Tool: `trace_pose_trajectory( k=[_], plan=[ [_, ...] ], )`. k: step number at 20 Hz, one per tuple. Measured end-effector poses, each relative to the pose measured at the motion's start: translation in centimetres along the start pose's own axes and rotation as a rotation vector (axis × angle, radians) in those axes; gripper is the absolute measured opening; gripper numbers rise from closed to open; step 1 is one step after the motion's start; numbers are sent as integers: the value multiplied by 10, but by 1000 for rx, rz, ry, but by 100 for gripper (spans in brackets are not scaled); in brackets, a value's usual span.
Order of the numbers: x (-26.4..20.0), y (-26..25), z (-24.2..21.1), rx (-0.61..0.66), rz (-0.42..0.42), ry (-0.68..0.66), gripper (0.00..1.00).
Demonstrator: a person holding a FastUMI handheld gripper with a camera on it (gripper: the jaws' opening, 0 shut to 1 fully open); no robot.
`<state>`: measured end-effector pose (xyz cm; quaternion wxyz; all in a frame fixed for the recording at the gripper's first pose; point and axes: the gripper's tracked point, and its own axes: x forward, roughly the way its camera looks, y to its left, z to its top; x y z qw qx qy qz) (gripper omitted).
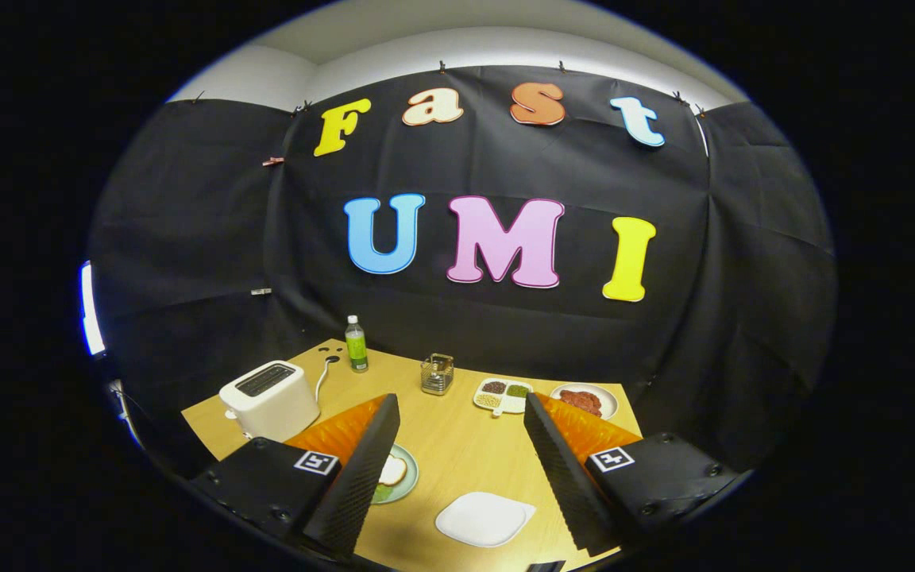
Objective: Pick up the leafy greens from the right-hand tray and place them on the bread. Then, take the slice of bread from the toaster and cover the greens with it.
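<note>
Between our gripper's [461, 425] wide-apart, empty ribbed fingers [362, 469] lay a white square plate [485, 518]; one finger half hid the bread [391, 470] near the table's [457, 445] front edge.

The left finger [358, 477] covers part of the round plate [405, 477] near the table's [457, 445] front left, hiding most of the bread [391, 470] on it. The toaster's [269, 400] slot is too dark to see inside. The divided tray's [503, 395] contents are too small to identify.
</note>
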<state>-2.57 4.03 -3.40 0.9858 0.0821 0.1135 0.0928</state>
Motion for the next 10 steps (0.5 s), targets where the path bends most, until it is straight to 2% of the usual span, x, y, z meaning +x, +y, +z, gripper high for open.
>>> trace_pose_trajectory(
  k=[4, 10],
  plan=[
    [-1, -11, -8, 18, -27, 12, 98],
    [-1, -4, -11, 0, -14, 22, 98]
  ],
)
